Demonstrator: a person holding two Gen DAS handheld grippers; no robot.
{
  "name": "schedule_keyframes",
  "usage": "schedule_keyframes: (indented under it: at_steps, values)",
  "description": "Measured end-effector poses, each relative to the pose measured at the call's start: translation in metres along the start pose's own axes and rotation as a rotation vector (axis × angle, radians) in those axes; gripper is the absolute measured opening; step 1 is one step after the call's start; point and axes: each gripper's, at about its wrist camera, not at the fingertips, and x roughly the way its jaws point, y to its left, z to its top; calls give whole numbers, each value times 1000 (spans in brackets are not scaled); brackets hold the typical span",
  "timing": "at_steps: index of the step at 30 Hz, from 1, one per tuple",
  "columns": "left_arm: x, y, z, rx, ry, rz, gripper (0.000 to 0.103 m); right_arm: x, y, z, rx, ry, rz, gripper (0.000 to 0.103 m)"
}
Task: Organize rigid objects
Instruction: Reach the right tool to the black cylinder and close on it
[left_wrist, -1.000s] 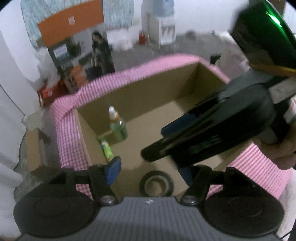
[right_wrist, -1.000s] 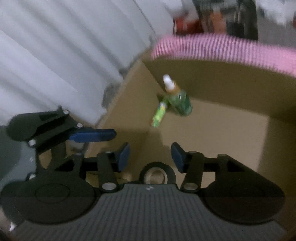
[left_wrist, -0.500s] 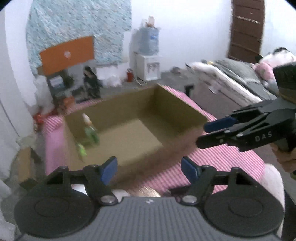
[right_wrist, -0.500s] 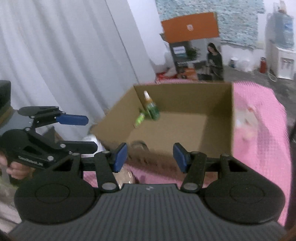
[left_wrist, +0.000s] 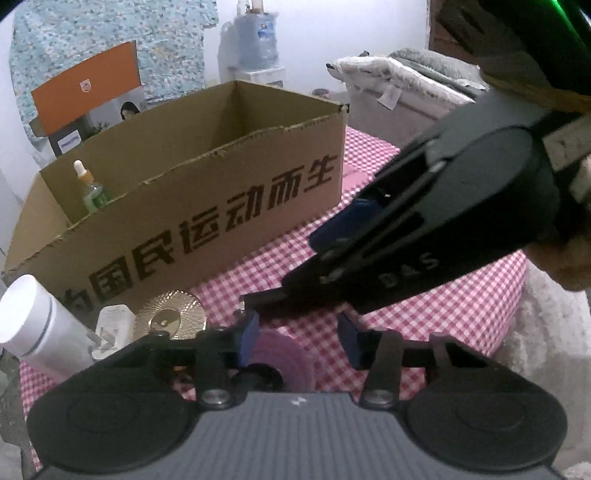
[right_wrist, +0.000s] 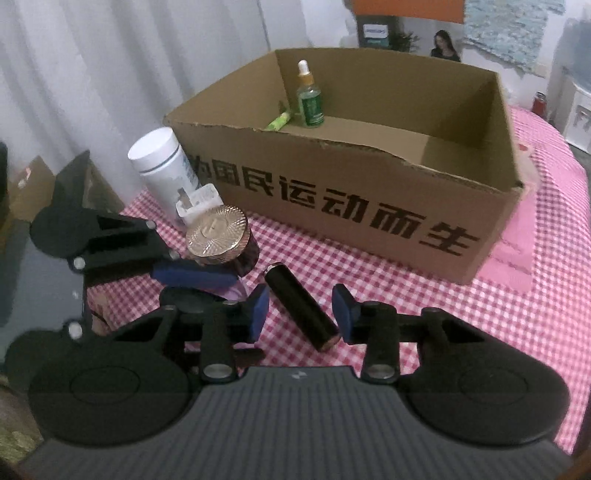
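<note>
A black cylinder (right_wrist: 299, 306) lies slantwise on the pink checked cloth, between the fingers of my right gripper (right_wrist: 301, 314). Its jaws are closing and the pads do not press on the cylinder. My left gripper (left_wrist: 297, 341) hangs over a purple round thing (left_wrist: 284, 354); its jaws are closing too, with a gap on the right side. A gold-lidded jar (right_wrist: 218, 236), a white plug (right_wrist: 195, 203) and a white bottle (right_wrist: 162, 166) stand to the left. The cardboard box (right_wrist: 351, 218) holds a green dropper bottle (right_wrist: 310, 99) and a small green tube (right_wrist: 279, 120).
The right gripper's fingers (left_wrist: 343, 221) cross the left wrist view close above the left gripper. The box's printed front wall (left_wrist: 221, 229) rises just behind both grippers. White curtains hang at the left; a bed and a water dispenser stand behind the table.
Both grippers have pulled back out of the box and come down to the cloth in front of it. Both pairs of jaws have narrowed.
</note>
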Motion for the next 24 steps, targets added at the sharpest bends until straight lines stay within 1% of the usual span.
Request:
schedule_keyframes:
  at_steps: [3,8,10,11,13,15,19,21,24]
  values:
    - [9,3,0,-16,26,-7,40,12,1,8,-29,35,12,34]
    - [15,5,0,-21,27,-16,39,31,3,14,-54,97,39,31]
    - [17,7,0,-24,28,-20,39,38,2,15,-48,122,38,26]
    - [15,7,2,-26,28,-21,39,42,1,15,-42,135,37,26]
    - [16,6,3,-27,27,-28,39,43,-3,15,-15,144,47,24]
    - [17,5,6,-27,28,-36,39,42,-6,14,16,148,39,22]
    - [19,2,10,-27,39,-70,41,36,-21,7,133,152,34,21]
    - [20,-1,12,-25,45,-91,48,32,-30,1,205,150,40,21]
    - [24,-6,15,-19,57,-123,53,29,-40,-9,302,142,64,21]
